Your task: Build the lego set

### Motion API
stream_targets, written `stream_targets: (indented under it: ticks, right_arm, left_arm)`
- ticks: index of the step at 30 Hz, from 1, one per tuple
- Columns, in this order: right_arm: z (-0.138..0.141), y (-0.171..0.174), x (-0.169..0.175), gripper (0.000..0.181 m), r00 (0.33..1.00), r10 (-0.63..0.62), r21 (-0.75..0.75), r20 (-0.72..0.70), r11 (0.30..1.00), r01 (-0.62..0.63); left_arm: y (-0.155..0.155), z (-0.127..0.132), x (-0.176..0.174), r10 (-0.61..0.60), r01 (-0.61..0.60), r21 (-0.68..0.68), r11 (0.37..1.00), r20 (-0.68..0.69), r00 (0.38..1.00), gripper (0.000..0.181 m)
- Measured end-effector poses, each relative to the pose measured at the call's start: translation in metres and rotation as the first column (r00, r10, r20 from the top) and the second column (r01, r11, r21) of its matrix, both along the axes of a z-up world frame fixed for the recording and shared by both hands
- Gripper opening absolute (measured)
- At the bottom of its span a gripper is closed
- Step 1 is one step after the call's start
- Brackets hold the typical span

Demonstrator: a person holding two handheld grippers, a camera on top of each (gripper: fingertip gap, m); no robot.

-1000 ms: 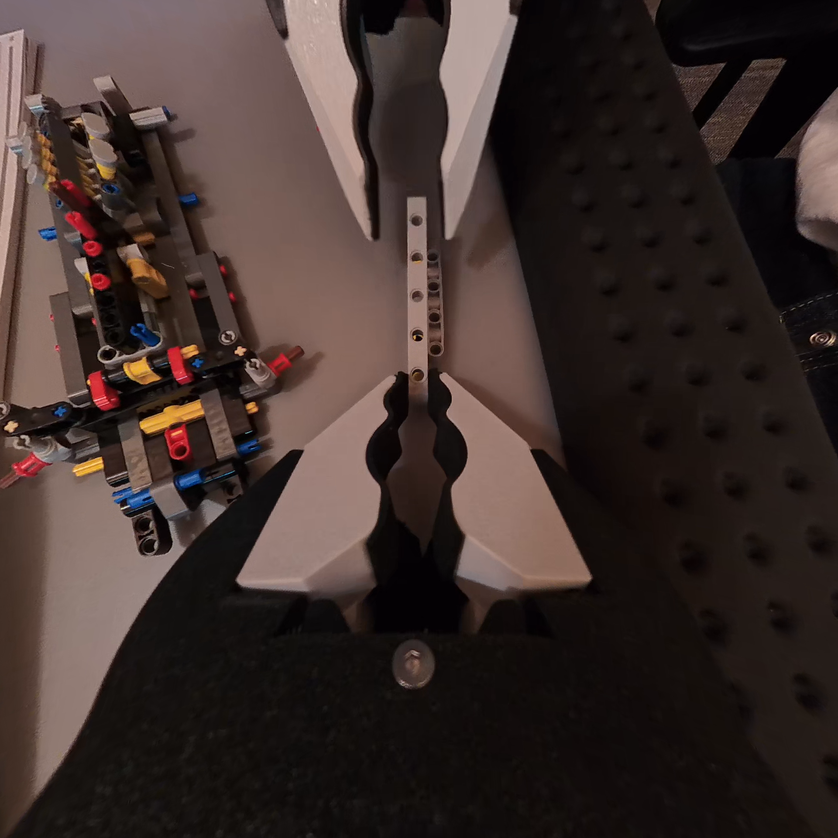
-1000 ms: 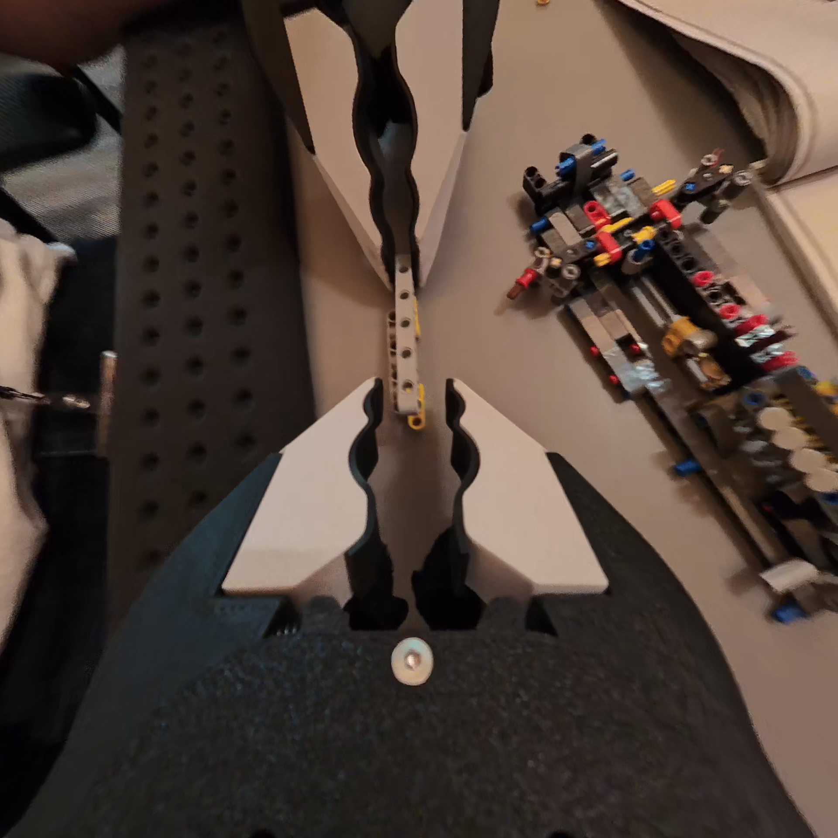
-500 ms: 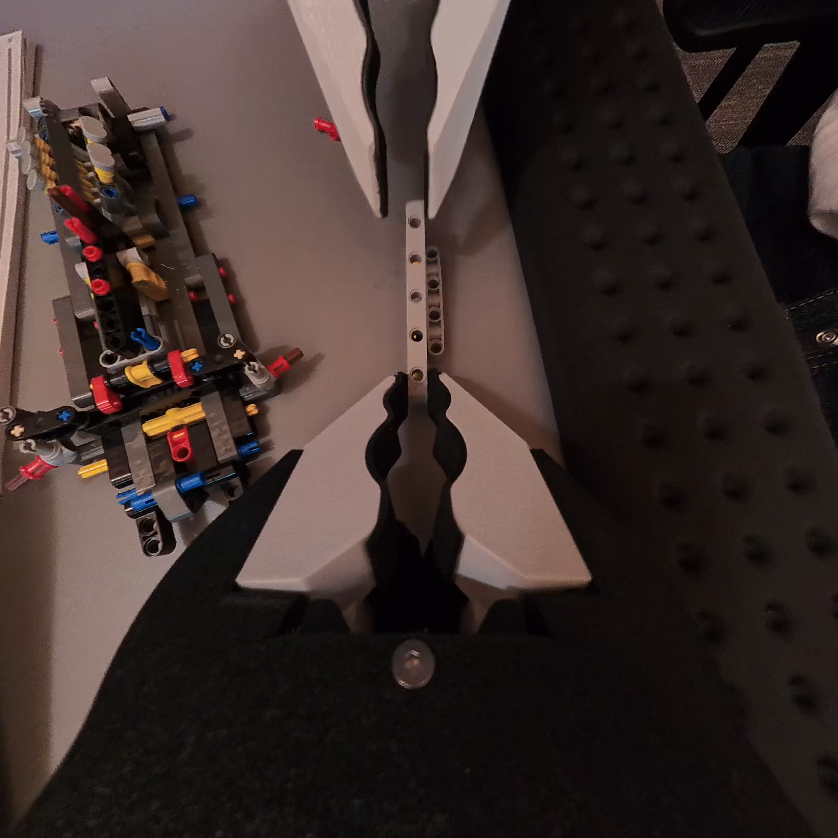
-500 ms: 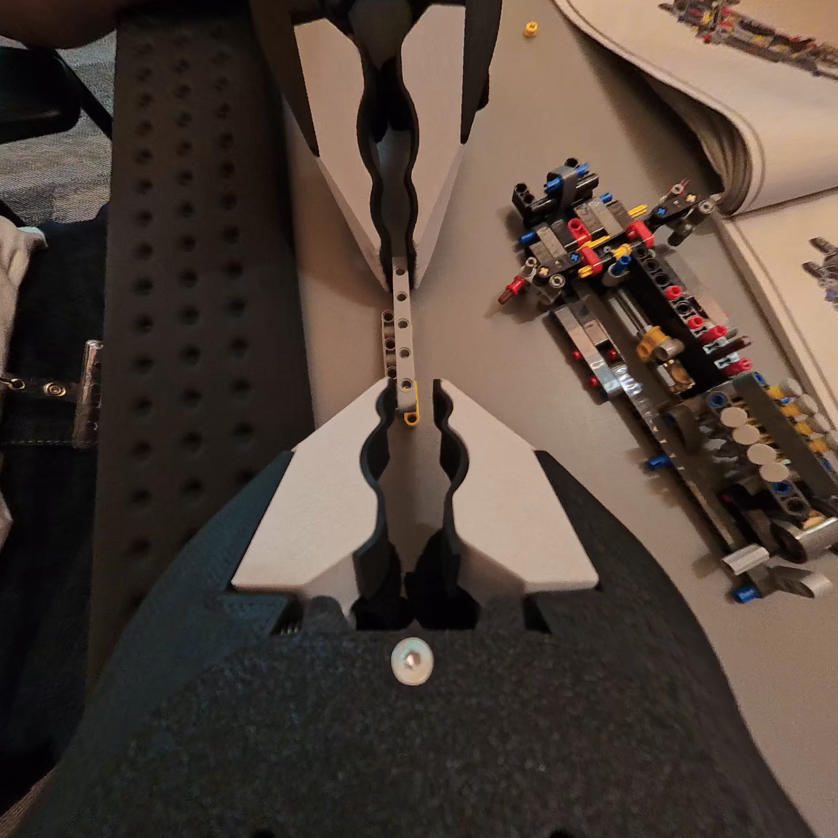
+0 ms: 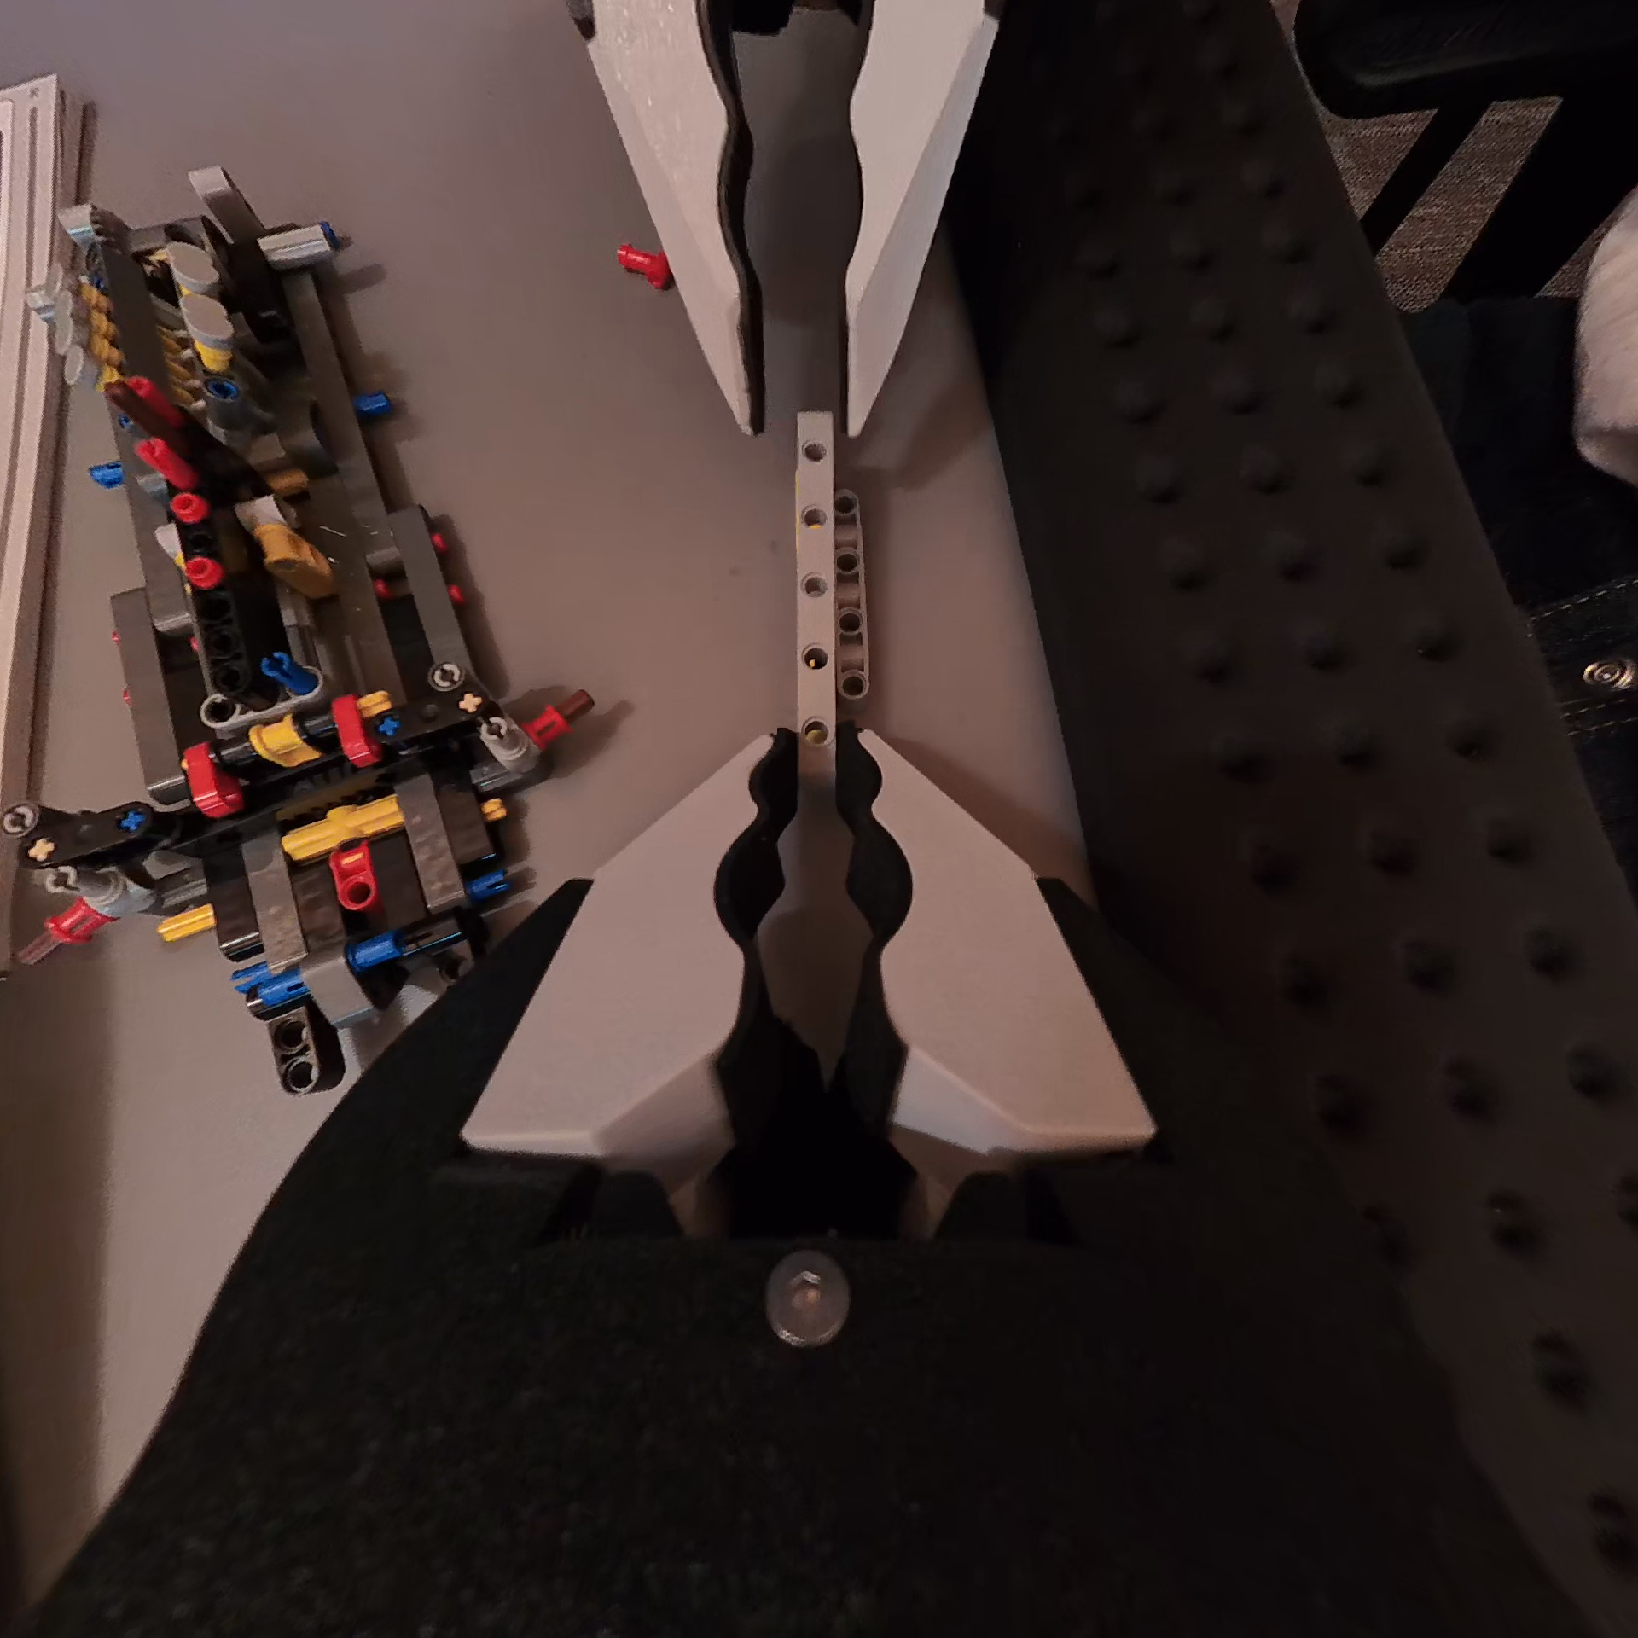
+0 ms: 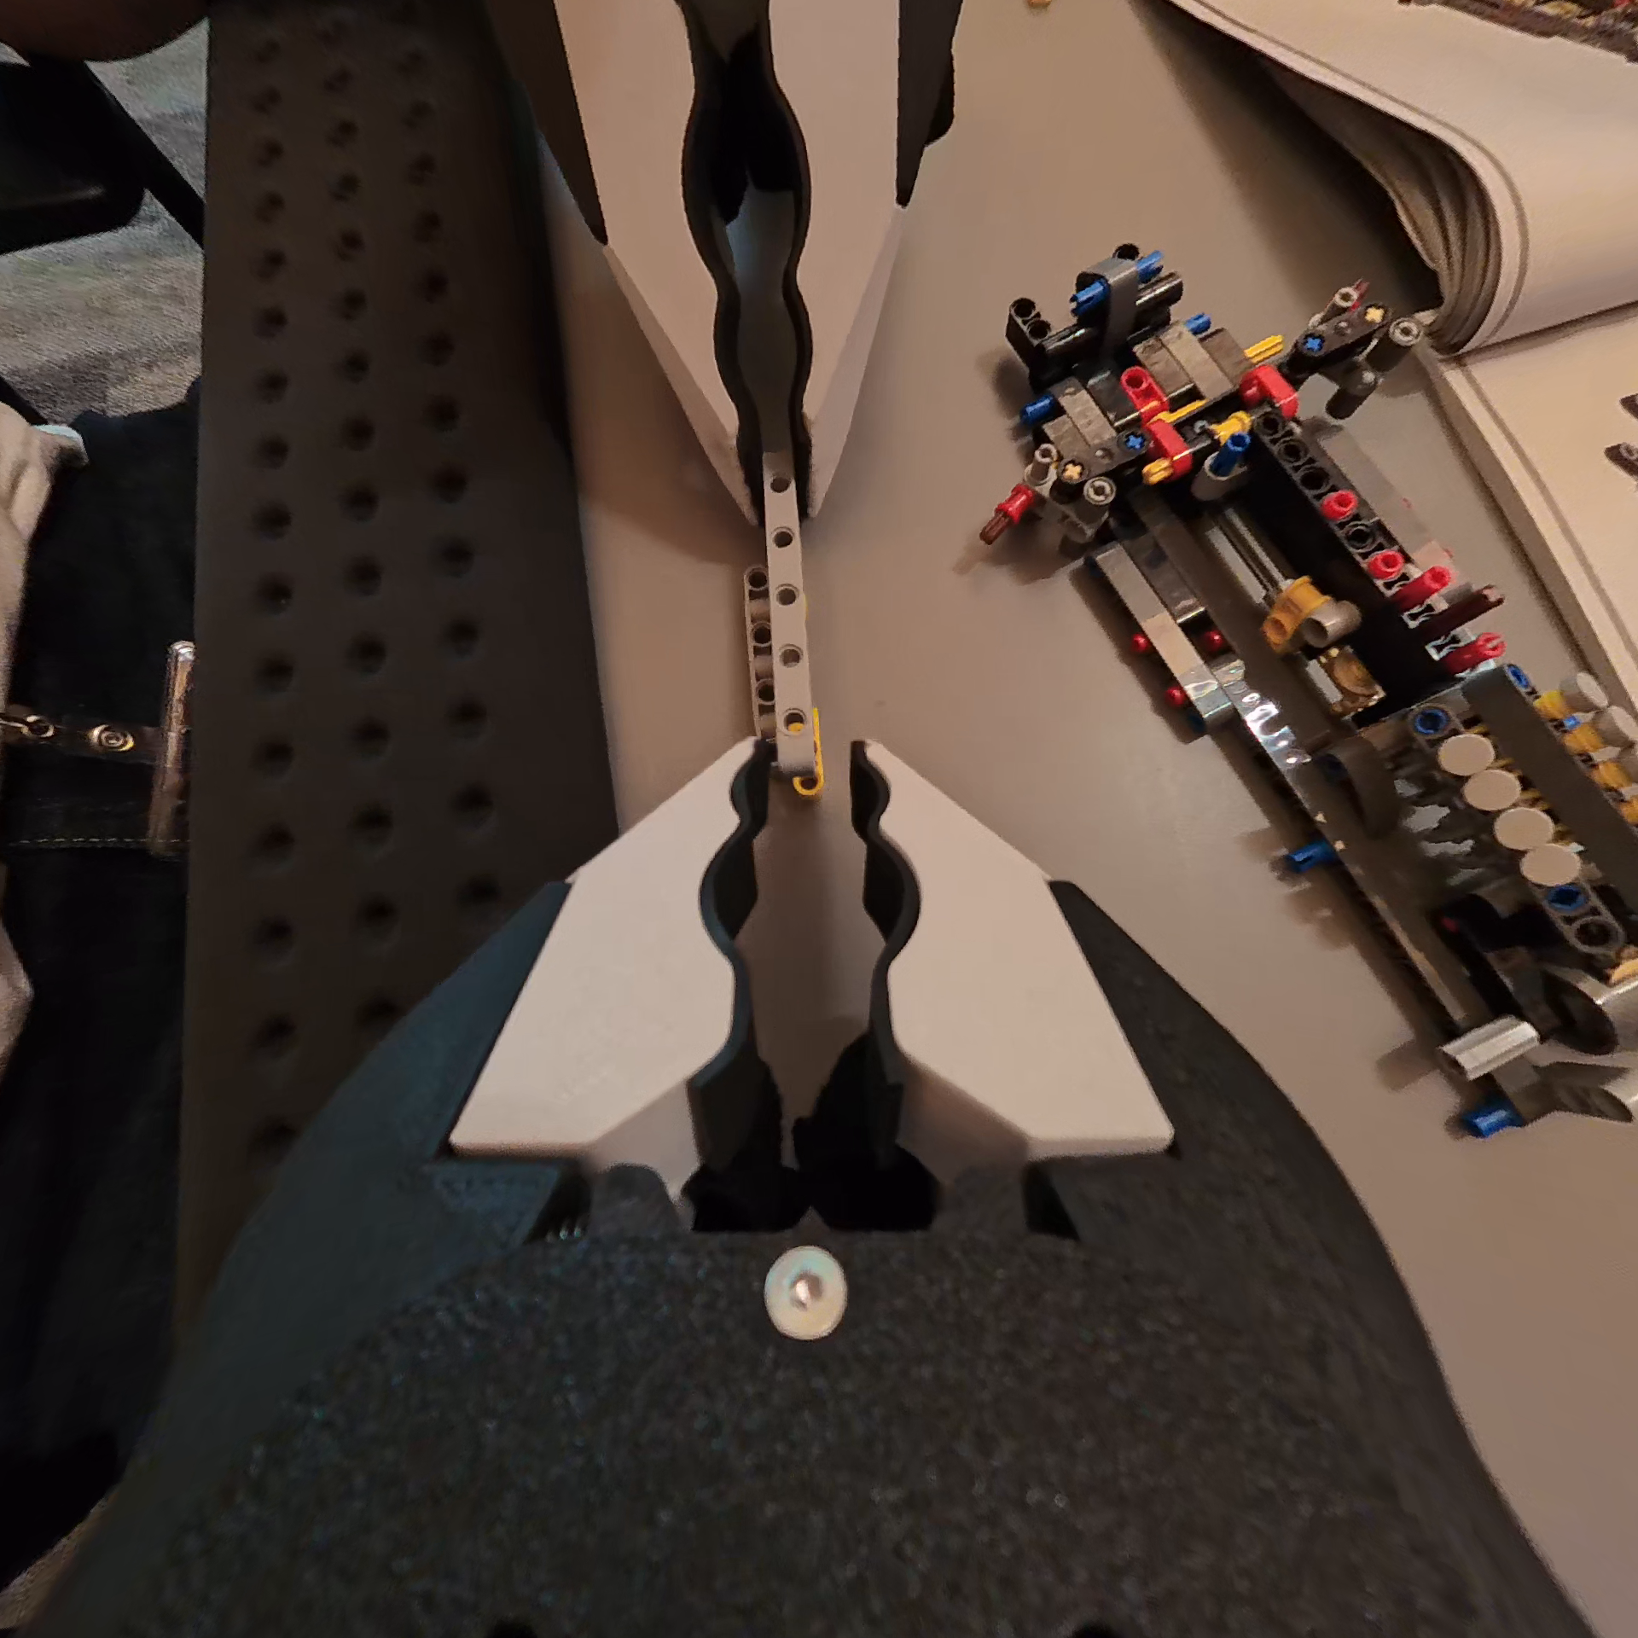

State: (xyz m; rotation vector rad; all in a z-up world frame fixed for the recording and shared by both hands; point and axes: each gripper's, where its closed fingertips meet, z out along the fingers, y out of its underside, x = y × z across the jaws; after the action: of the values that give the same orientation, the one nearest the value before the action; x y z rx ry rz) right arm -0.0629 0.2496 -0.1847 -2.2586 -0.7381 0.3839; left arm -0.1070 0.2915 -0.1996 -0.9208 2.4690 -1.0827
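Over the last second the right gripper (image 6: 802, 753) advanced along the light grey beam (image 5: 814, 585) and its tongs narrowed; the beam's pin end now stood between its tips, with a gap showing on each side, so no grip had been made. The left gripper (image 5: 814, 740) held the opposite end, tongs closed on the beam. A shorter dark grey beam (image 5: 848, 594) sat against one side of it, and a yellow pin (image 6: 807, 782) projected at the right gripper's end. Judged from this, the piece was ready for a two-handed hold or a handover, and the right tongs needed only to close. The beam was held over the desk (image 5: 532, 496) close to its near edge, just beside the dark perforated strip (image 5: 1285, 620) that ran along that edge. The part-built model (image 5: 266, 620) lay well apart toward the far side, with bare desk between offering room to move. A loose red pin (image 5: 643, 261) lay near the right gripper, and the instruction booklet (image 6: 1462, 133) occupied the edge beyond the model
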Motion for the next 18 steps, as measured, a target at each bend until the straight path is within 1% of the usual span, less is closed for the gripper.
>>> stream_targets:
  ticks: [3, 5, 11, 18]
  right_arm:
    - [-0.005, 0.0, -0.003, 0.008, 0.999, 0.017, 0.007, 0.03, 1.0, -0.017]
    - [-0.007, 0.0, -0.002, 0.007, 0.999, 0.017, 0.001, 0.041, 1.0, -0.017]
    - [0.0, -0.005, 0.0, 0.007, 0.999, 0.014, -0.016, -0.03, 1.0, -0.014]
    - [-0.007, -0.007, 0.002, 0.007, 1.0, 0.016, -0.036, -0.016, 0.999, -0.017]
  left_arm:
    - [-0.002, 0.0, 0.0, -0.003, 0.003, -0.006, 1.0, -0.001, 1.0, 0.007]
    - [-0.002, 0.001, 0.001, 0.001, -0.001, -0.005, 1.0, 0.008, 1.0, 0.007]
    - [-0.007, 0.011, 0.004, -0.004, 0.006, -0.03, 1.0, 0.069, 0.998, 0.007]
    - [-0.005, 0.002, 0.004, -0.005, 0.004, 0.016, 1.0, 0.056, 0.998, 0.008]
